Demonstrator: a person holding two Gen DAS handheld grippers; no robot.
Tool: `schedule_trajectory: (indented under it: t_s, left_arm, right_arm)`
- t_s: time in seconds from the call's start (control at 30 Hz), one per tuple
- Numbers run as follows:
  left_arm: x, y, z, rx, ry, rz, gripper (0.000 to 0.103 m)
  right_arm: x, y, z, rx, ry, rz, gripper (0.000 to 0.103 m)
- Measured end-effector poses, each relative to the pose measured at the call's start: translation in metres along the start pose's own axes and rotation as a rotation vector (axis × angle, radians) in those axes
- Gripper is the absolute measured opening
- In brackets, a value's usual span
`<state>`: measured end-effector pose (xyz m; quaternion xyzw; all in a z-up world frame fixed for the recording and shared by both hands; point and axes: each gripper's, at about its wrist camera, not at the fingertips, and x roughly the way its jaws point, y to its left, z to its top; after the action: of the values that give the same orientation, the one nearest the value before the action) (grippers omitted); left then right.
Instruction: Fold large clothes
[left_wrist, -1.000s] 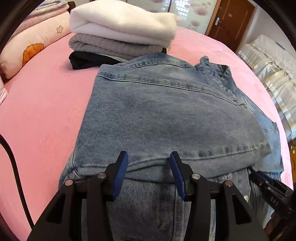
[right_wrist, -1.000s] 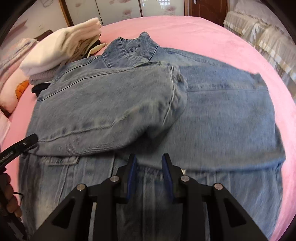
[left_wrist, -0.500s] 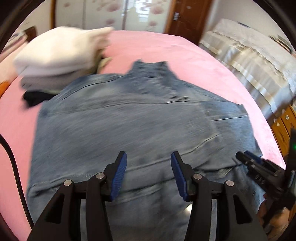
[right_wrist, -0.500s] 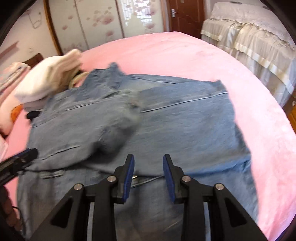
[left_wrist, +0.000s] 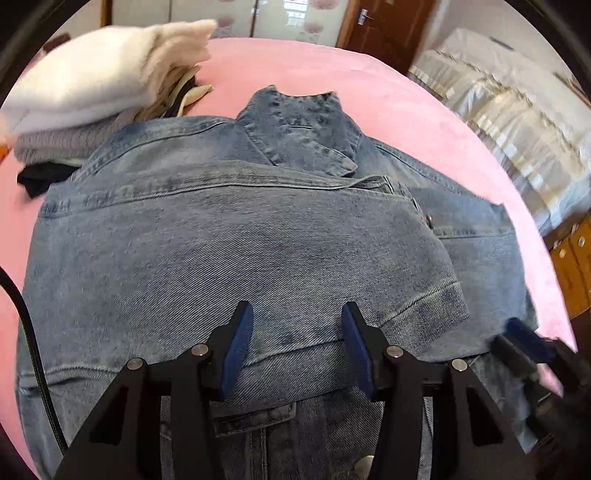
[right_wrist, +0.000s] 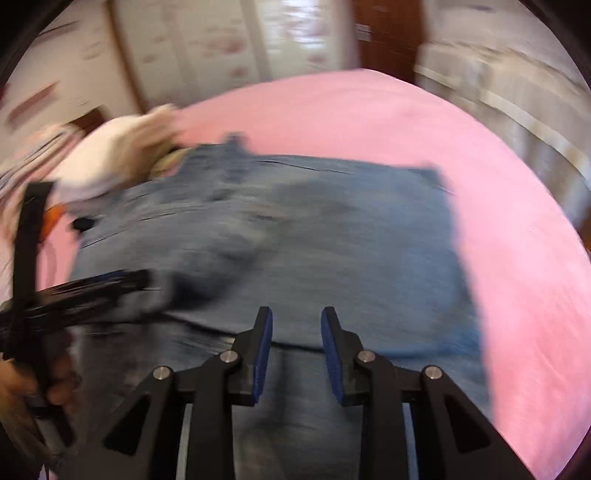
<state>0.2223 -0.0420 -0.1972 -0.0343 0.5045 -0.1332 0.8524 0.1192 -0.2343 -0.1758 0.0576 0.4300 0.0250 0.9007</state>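
At far left, a stack of folded clothes (left_wrist: 92, 96), white on top over grey and black, sits on the pink bed (left_wrist: 388, 96), touching the denim jacket (left_wrist: 229, 236). The jacket lies flat across the middle of the bed, collar (left_wrist: 303, 122) pointing away, one sleeve (left_wrist: 258, 258) folded across its body, cuff toward the right. The left gripper (left_wrist: 297, 343) hovers over the near edge of the sleeve, jaws spread wide, holding nothing. In the blurred right wrist view, the right gripper (right_wrist: 296, 350) is likewise parted and empty above the jacket's near part.
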Motion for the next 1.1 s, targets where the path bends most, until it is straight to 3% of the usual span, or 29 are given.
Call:
schedule_trajectory:
  t_s: [0.03, 0.2, 0.33, 0.4, 0.43, 0.53, 0.6, 0.63, 0.73, 0.83, 0.87, 0.97, 1.1]
  left_arm:
    - [0.0, 0.002, 0.0, -0.011, 0.004, -0.006, 0.048]
    - [-0.003, 0.007, -0.003, -0.025, 0.011, -0.019, 0.048]
    - [-0.001, 0.01, -0.003, -0.034, 0.015, -0.025, 0.048]
    - [-0.001, 0.01, -0.003, -0.035, 0.019, -0.029, 0.048]
    - [-0.001, 0.01, -0.002, -0.034, 0.019, -0.032, 0.048]
    - [0.0, 0.01, -0.004, -0.016, 0.025, -0.031, 0.048]
    - [0.001, 0.009, -0.005, 0.001, 0.031, -0.029, 0.048]
    - [0.0, 0.008, -0.007, 0.01, 0.037, -0.03, 0.048]
    - [-0.009, 0.011, -0.008, 0.012, 0.047, -0.031, 0.048]
    - [-0.033, 0.025, -0.006, -0.003, 0.011, -0.032, 0.048]
    - [-0.043, 0.033, -0.003, -0.013, -0.014, -0.021, 0.049]
    - [-0.061, 0.062, 0.005, -0.059, -0.075, 0.042, 0.063]
    - [-0.05, 0.114, 0.013, -0.144, -0.077, 0.147, 0.065]
  right_arm:
    - [0.007, 0.01, 0.002, -0.036, 0.001, -0.003, 0.049]
    - [0.042, 0.035, 0.004, -0.098, 0.046, 0.006, 0.049]
    - [0.063, 0.037, 0.009, -0.049, 0.055, -0.022, 0.049]
    - [0.063, 0.037, 0.012, -0.043, 0.051, -0.058, 0.029]
    - [0.06, 0.036, 0.014, -0.054, 0.053, -0.1, 0.012]
    - [0.03, 0.025, 0.012, -0.131, -0.04, -0.285, 0.011]
    - [0.027, 0.016, 0.005, -0.174, -0.021, -0.398, 0.011]
    - [0.031, 0.006, -0.002, -0.185, 0.039, -0.436, 0.011]
    - [0.024, -0.019, -0.007, -0.065, 0.104, -0.341, 0.011]
    - [0.004, -0.018, 0.009, 0.029, 0.054, -0.21, 0.013]
    - [0.0, -0.01, 0.018, 0.042, 0.03, -0.158, 0.013]
    - [0.007, 0.024, 0.041, 0.036, 0.009, -0.005, 0.013]
    - [0.053, 0.08, 0.057, -0.015, 0.061, 0.132, 0.013]
